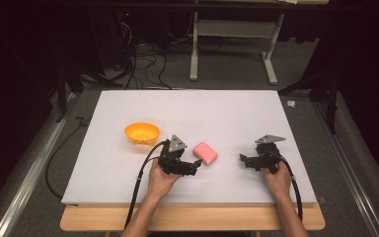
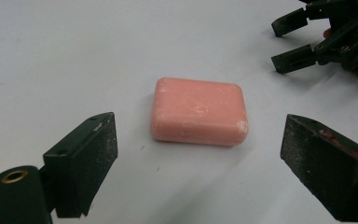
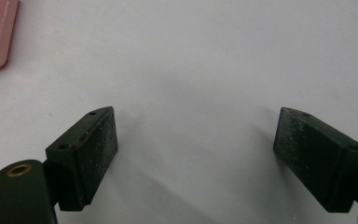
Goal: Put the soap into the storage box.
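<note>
white table [image 1: 227,106] fills mid-frame; orange bowl [image 1: 141,133] left of centre; pink soap bar [image 1: 205,153] at centre, lying flat on the table. left gripper [image 1: 193,167], lower centre, stands released, jaws apart with the soap ahead of them, untouched. right gripper [image 1: 244,160], lower right, is likewise spread and empty. judged step: approach; next, advance and clamp the bar.

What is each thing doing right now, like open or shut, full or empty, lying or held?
pink soap bar: lying flat on the white board, not held.
left gripper: open, jaws apart in front of the soap, not touching it.
right gripper: open, nothing between its jaws.
orange bowl: upright on the board; contents too small to tell.
</note>
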Tool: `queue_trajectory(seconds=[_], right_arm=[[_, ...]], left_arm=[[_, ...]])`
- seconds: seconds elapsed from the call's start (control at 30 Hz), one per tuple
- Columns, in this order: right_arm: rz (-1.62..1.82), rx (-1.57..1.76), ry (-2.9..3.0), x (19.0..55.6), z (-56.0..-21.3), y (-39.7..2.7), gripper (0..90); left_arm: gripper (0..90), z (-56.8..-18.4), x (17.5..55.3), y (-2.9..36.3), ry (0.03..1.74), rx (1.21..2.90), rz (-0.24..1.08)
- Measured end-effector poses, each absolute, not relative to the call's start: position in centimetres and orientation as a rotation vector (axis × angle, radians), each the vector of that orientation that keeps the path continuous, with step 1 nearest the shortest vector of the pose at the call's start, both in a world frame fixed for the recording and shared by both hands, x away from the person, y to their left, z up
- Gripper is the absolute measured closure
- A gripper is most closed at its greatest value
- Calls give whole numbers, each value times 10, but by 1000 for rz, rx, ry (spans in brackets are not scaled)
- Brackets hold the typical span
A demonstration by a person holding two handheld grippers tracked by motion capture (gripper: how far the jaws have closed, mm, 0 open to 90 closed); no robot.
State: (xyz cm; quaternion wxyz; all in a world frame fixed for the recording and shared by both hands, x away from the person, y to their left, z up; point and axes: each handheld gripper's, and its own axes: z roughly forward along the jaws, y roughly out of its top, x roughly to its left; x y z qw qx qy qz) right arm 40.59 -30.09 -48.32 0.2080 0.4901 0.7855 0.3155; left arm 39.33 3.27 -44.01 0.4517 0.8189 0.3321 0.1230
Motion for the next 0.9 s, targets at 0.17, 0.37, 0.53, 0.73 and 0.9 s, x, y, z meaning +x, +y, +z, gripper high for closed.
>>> queue_trajectory(seconds=[0.17,0.37,0.53,0.73,0.9], right_arm=[[878,1364,2186,406,-483,-301,142],[878,1365,2187,406,-483,-301,142],[878,1365,2186,406,-483,-301,142],[878,1367,2186,406,-483,-301,142],[878,1367,2186,406,-483,-301,142]], left_arm=[[109,-438,398,23,812,2031,301],[98,-439,405,16,823,2030,287],[50,-440,411,9,834,2038,303],[43,-446,415,3,849,2041,296],[32,-453,419,-2,863,2062,297]])
